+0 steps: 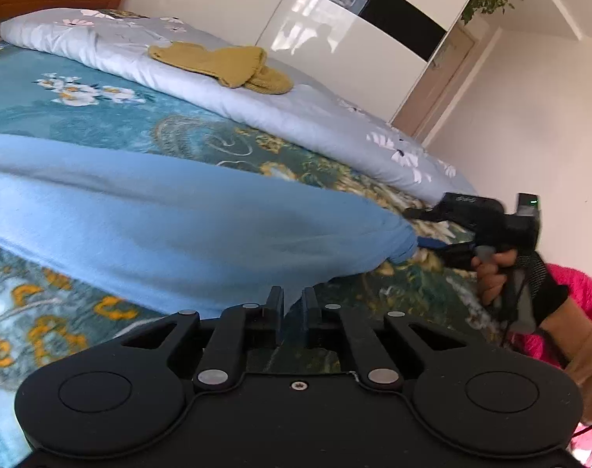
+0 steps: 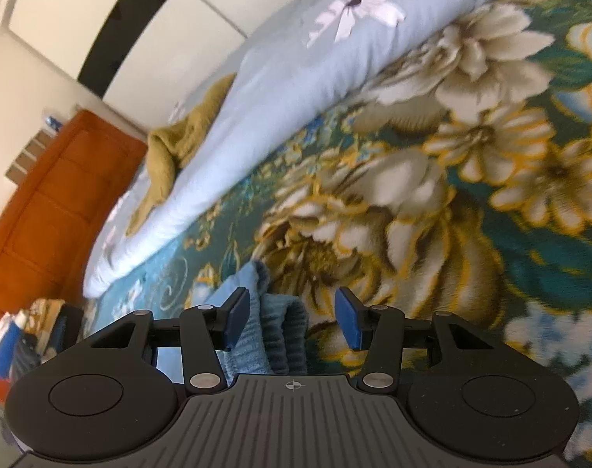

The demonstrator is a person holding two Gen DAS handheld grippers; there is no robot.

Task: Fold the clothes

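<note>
A light blue garment [image 1: 171, 218] lies stretched across the floral bedspread in the left wrist view. My left gripper [image 1: 293, 304] is shut on its near edge. My right gripper [image 2: 294, 321] is open, and a ribbed cuff of the blue garment [image 2: 272, 335] lies between its blue pads without being pinched. The right gripper also shows in the left wrist view [image 1: 432, 234], at the garment's far right corner, held by a gloved hand in a pink sleeve.
A folded pale blue quilt [image 1: 202, 78] with white flowers lies along the far side of the bed, with a mustard yellow knit garment [image 1: 225, 64] on it. The teal floral bedspread [image 2: 413, 195] covers the bed. An orange headboard [image 2: 42, 202] and white wardrobe [image 1: 335, 31] stand behind.
</note>
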